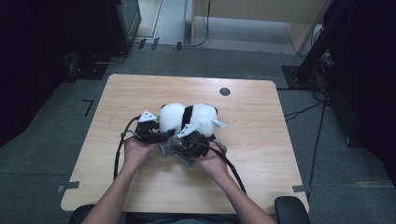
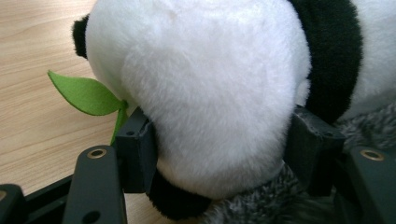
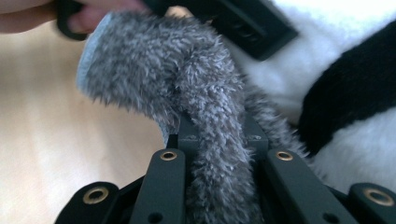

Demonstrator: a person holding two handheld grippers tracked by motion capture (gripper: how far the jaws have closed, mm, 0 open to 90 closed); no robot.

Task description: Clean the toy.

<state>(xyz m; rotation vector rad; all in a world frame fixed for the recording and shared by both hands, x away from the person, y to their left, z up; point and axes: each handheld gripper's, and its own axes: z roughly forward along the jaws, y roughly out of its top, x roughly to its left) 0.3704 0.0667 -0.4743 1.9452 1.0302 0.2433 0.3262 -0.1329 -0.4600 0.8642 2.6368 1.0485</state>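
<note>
left hand-held gripper (image 2: 219, 154) clamping plush panda (image 2: 205, 93), right hand-held gripper (image 3: 217, 140) pinching grey fuzzy cloth (image 3: 187, 84)

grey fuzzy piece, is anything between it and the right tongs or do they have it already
Nothing visible stands between them: in the right gripper view the right tongs are shut on the grey fuzzy piece. The left tongs grip the panda plush just beside it.

plush panda (image 1: 189, 117): white with 1 black band round its middle, black ear | leaf (image 2: 85, 94) beside panda: bright green | fuzzy cloth (image 3: 187, 93) in front of panda: mottled grey | left gripper (image 2: 219, 154), right gripper (image 3: 217, 140): black jaws, brass-coloured rivets | table (image 1: 261, 140) under panda: pale wood grain, 1 dark round spot
</note>
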